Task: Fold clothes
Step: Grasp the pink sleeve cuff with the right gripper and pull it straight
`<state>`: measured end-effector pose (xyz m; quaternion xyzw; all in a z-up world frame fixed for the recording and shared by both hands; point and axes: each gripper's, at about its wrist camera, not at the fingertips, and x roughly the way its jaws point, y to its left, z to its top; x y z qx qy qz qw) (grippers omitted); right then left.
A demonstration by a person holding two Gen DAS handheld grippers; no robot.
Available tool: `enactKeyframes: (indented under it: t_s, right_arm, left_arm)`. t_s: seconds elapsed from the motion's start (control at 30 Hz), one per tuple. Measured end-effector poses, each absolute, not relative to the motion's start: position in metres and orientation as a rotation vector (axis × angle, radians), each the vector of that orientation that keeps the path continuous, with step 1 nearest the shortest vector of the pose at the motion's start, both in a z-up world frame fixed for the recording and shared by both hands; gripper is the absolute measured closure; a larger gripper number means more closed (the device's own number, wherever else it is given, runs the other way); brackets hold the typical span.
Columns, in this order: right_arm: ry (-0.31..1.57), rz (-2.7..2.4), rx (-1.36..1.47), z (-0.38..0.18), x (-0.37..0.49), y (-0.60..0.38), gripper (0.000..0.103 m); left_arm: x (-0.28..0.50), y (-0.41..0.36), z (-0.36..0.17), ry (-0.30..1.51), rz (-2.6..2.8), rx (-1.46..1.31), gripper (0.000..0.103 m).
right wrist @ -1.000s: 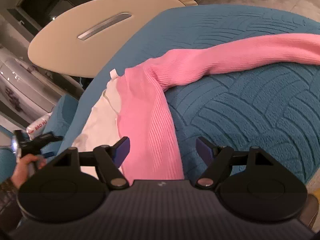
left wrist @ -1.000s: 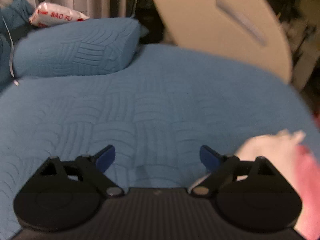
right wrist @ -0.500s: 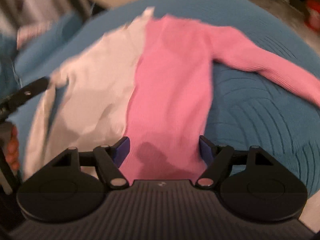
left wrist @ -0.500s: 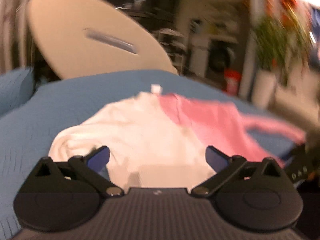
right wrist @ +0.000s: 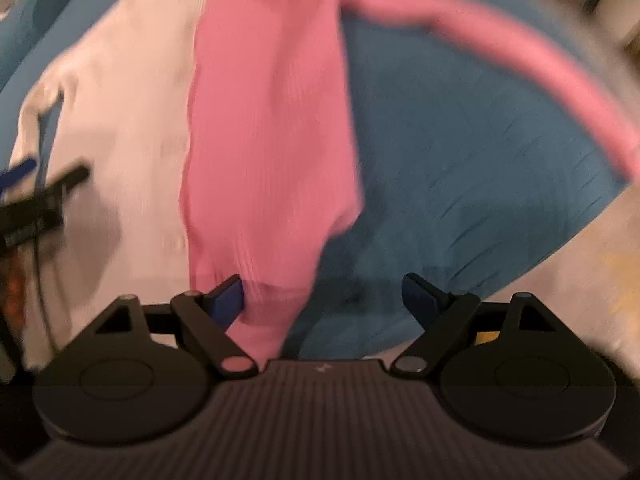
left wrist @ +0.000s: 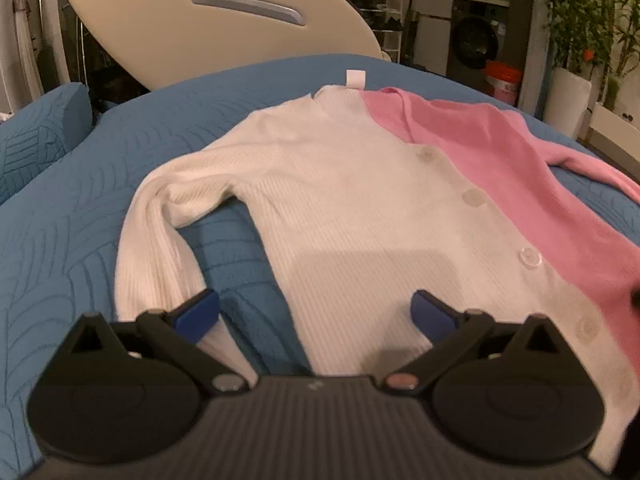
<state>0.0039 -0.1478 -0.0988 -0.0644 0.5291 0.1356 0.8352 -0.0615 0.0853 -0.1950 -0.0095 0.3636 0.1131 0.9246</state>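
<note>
A half-white, half-pink buttoned cardigan lies flat on a blue quilted bed, collar away from me. Its white sleeve bends down on the left; its pink sleeve stretches out to the right. My left gripper is open and empty, just above the white half's lower hem. My right gripper is open and empty over the pink half's lower hem corner. The right wrist view is blurred; the left gripper shows at its left edge.
A beige oval headboard stands behind the bed. A blue pillow lies at the far left. Shelves, a washing machine and potted plants stand beyond. The floor shows past the bed's right edge.
My left gripper swung from the pillow side round to face the cardigan's white half. My right gripper moved to the pink hem, now pointing along the garment. Both stayed open.
</note>
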Motion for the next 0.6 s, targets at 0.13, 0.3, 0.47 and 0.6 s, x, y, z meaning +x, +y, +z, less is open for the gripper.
enactKeyframes:
  t_s: [0.13,0.3,0.47,0.6]
  right_arm:
    - [0.999,0.426,-0.108,-0.096,-0.004,-0.121,0.017]
    - [1.0,0.529,-0.393,-0.134,-0.033,-0.089,0.016]
    - [1.057,0.526,-0.355,-0.127,-0.03,-0.102,0.016]
    - [1.017,0.524,-0.294,-0.117,-0.024,-0.112,0.016]
  left_arm:
    - [-0.056,0.083,-0.19,0.74,0.231,-0.014,0.0]
    - [-0.06,0.086,-0.192,0.725,0.212,-0.008,0.0]
    - [-0.061,0.085,-0.194,0.707,0.212,0.002,0.0]
    - [-0.064,0.085,-0.195,0.689,0.213,0.014,0.0]
